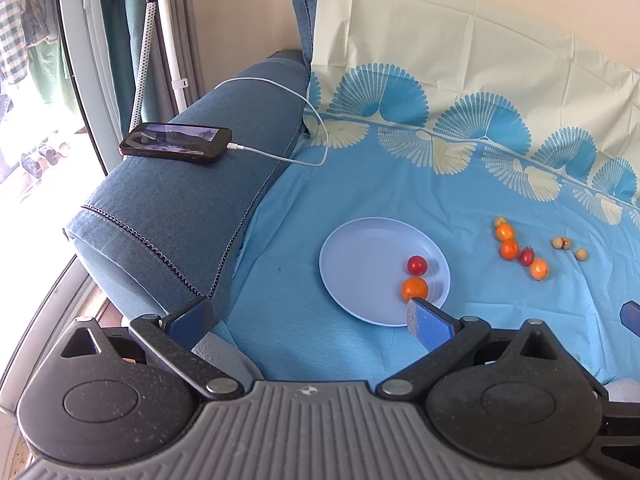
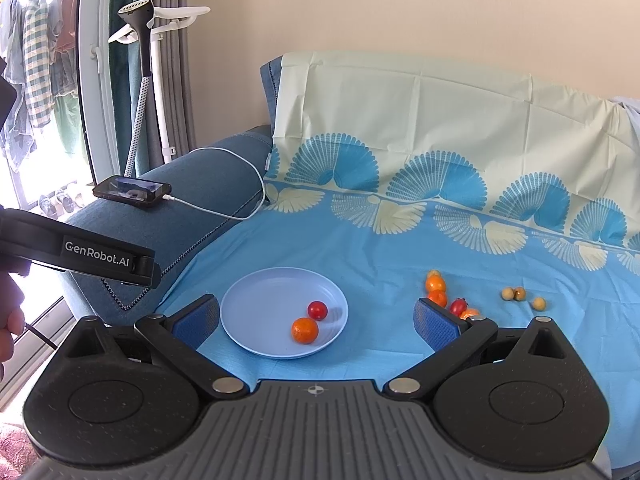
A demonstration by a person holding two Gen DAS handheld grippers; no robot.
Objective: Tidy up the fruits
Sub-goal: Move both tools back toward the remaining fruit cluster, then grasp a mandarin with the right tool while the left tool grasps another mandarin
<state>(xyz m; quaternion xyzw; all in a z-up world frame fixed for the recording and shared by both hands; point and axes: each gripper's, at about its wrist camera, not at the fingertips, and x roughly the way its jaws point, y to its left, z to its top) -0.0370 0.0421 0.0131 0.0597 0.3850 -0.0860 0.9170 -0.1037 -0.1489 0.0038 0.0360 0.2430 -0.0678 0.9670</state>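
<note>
Nearest the left wrist camera, the left claw stood wide open with nothing between its blue pads, one pad over the sofa's seat edge and the other just in front of the plate's near rim. The right claw was likewise spread wide and empty, its left pad near the plate's left rim and its right pad partly covering the loose fruit row.

Just beyond them the pale blue plate lay flat on the blue patterned cloth that covered the sofa seat and backrest. Inside the plate, towards its right side, sat a small orange and, touching or nearly touching it behind, a red cherry tomato.

To the right of the plate, apart from it, a row of loose fruit rested on the cloth: three more small oranges, a red tomato between the nearer two, and a small yellowish fruit at the far end. Further right lay three small tan round fruits, two touching and one slightly apart.

In the right wrist view the body of the other gripper crossed the left edge, with part of a hand below it.

Further back, on the blue sofa armrest, a phone lay flat with a white cable plugged in, trailing onto the cloth. Beyond stood a garment steamer by the curtain, with clothes hanging outside
</note>
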